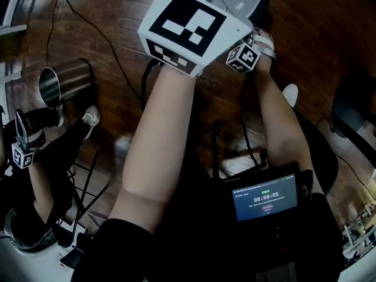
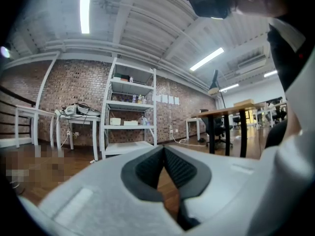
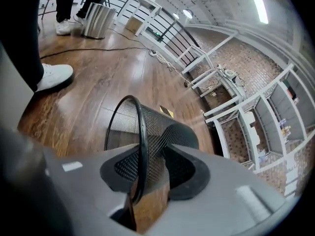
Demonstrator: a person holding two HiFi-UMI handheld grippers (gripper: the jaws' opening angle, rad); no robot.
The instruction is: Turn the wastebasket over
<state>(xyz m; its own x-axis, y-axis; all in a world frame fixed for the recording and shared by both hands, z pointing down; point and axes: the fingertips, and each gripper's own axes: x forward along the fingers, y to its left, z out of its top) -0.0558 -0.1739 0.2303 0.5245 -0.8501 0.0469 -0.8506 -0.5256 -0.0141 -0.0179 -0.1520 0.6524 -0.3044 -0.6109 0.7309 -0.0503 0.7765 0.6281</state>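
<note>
The black wire-mesh wastebasket [image 3: 157, 127] lies tipped on its side on the wooden floor, its open mouth turned to the left of the right gripper view. My right gripper [image 3: 152, 154] points down at it. Its jaws are shut on the lower part of the rim [image 3: 141, 156] and the mesh wall behind it. In the head view only that gripper's small marker cube [image 1: 243, 56] shows, and the basket is hidden. My left gripper [image 2: 164, 151] is held level and high with its pads shut on nothing. Its big marker cube [image 1: 182, 25] fills the top of the head view.
A steel bin [image 1: 61, 81] lies at the left, also seen far off as the bin [image 3: 98, 18]. Another person stands beside it holding a gripper cube [image 1: 22, 154]. A white shoe [image 3: 54, 75], floor cables [image 1: 111, 57] and white shelving [image 3: 236, 112] surround the spot.
</note>
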